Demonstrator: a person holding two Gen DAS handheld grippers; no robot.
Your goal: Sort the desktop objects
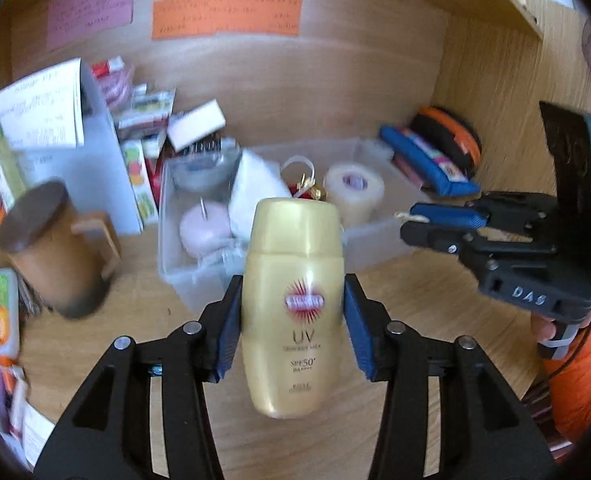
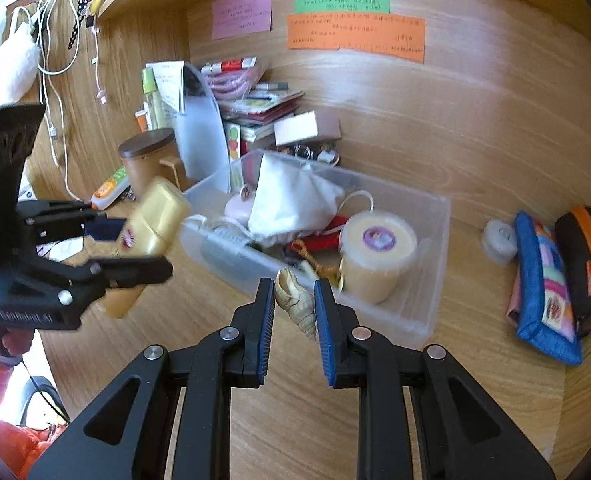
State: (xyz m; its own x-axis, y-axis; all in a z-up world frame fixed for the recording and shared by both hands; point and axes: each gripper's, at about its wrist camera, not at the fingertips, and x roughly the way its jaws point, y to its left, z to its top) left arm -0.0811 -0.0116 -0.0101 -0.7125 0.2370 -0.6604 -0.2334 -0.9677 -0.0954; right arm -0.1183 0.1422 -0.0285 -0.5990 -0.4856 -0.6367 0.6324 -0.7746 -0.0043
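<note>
A gold sunscreen bottle [image 1: 293,304] hangs upright above the wooden desk, and my left gripper [image 1: 292,285] is shut on its sides with the blue pads. The right wrist view shows the same bottle [image 2: 155,220] tilted in the left gripper [image 2: 143,248], just left of the clear plastic bin [image 2: 415,320]. My right gripper [image 2: 294,286] is shut on a pale spiral seashell [image 2: 295,304] in front of the bin's near wall. In the left wrist view the right gripper [image 1: 407,224] sits at the right, beside the bin [image 1: 375,236].
The bin holds a tape roll [image 2: 379,248], a white cloth [image 2: 291,200], a pink candle [image 1: 205,228] and a red ornament. A brown lidded cup [image 1: 51,248] and a white file holder [image 1: 95,160] stand left. A blue pouch [image 2: 543,280] and an orange-black case [image 2: 587,264] lie right.
</note>
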